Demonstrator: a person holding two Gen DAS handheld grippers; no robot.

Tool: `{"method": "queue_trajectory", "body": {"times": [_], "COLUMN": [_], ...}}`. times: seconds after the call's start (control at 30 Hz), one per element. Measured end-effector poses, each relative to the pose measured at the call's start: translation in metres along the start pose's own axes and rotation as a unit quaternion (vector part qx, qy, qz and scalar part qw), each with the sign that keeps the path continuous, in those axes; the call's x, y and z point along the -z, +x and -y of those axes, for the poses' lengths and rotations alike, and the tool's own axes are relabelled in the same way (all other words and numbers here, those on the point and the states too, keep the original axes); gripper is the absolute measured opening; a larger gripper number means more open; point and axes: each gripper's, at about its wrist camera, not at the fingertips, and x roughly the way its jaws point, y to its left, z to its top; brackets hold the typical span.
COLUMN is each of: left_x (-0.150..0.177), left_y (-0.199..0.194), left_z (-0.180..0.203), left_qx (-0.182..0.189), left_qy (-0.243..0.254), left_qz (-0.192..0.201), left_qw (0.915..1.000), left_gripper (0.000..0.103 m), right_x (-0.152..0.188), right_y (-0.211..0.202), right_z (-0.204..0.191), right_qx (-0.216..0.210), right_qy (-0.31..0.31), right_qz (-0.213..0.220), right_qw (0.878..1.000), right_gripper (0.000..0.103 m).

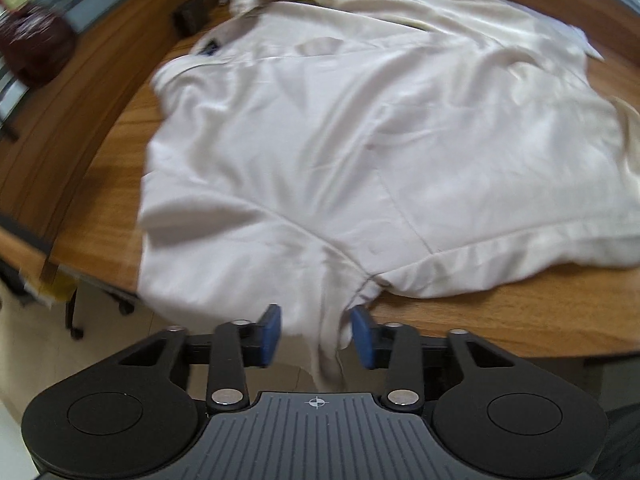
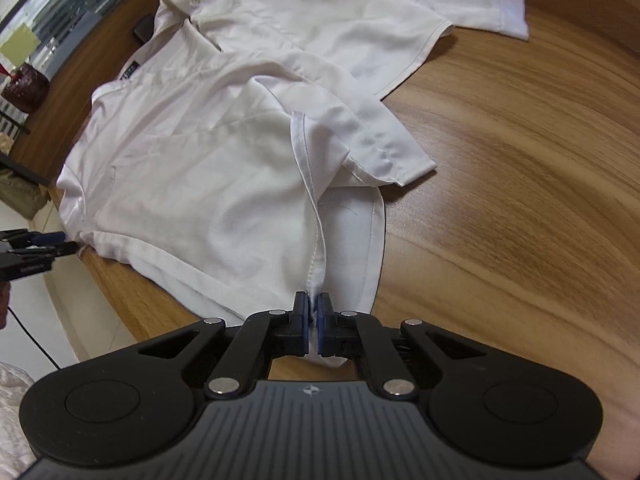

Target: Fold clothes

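Right gripper [image 2: 314,320] pinches the hem of the thin, limp shirt [image 2: 208,152]; left gripper [image 1: 316,336] gapes around its corner.

One white short-sleeved shirt [image 2: 208,168], with two sleeves visible in the right wrist view. One wooden table [image 2: 520,200]. Two tools: the right tool [image 2: 314,322] and the left tool [image 1: 316,334], each with two blue-padded fingers. One dark red, rounded object [image 2: 26,86] at the far left edge. One small dark object [image 1: 190,16] on the table beside the collar. One yellow-green sheet [image 2: 20,46] in the background.
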Motion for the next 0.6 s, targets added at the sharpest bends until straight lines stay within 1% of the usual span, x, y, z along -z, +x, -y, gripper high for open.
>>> {"method": "queue_trajectory", "body": {"times": [0.03,0.07,0.13,0.27,0.43,0.53,0.6], "left_x": [0.0,-0.001,-0.002,-0.003,0.01,0.018,0.023], "left_y": [0.001,0.002,0.004,0.008,0.001,-0.004,-0.007], "left_z": [0.001,0.002,0.003,0.007,0.01,0.012,0.014], "left_qx": [0.003,0.006,0.013,0.025,0.028,0.029,0.03], "left_qy": [0.008,0.015,0.031,0.062,0.107,0.134,0.152], "left_qz": [0.002,0.003,0.007,0.013,0.015,0.016,0.017], "left_qw": [1.0,0.9999,0.9994,0.9977,0.9938,0.9904,0.9878], "left_gripper": [0.028,0.023,0.003,0.003,0.003,0.003,0.003], "right_x": [0.002,0.004,0.009,0.017,0.039,0.06,0.077], "right_y": [-0.005,-0.012,-0.024,-0.048,-0.067,-0.069,-0.061], "right_z": [-0.002,-0.004,-0.009,-0.018,-0.03,-0.039,-0.043], "right_qx": [0.002,0.003,0.004,0.004,0.011,0.02,0.033], "right_qy": [0.003,0.005,0.007,0.014,0.022,0.02,0.014], "right_qz": [0.004,0.01,0.021,0.042,0.056,0.05,0.038], "right_qw": [1.0,1.0,1.0,0.999,0.998,0.998,0.999], "right_gripper": [0.004,0.004,0.004,0.003,0.003,0.003,0.003]}}
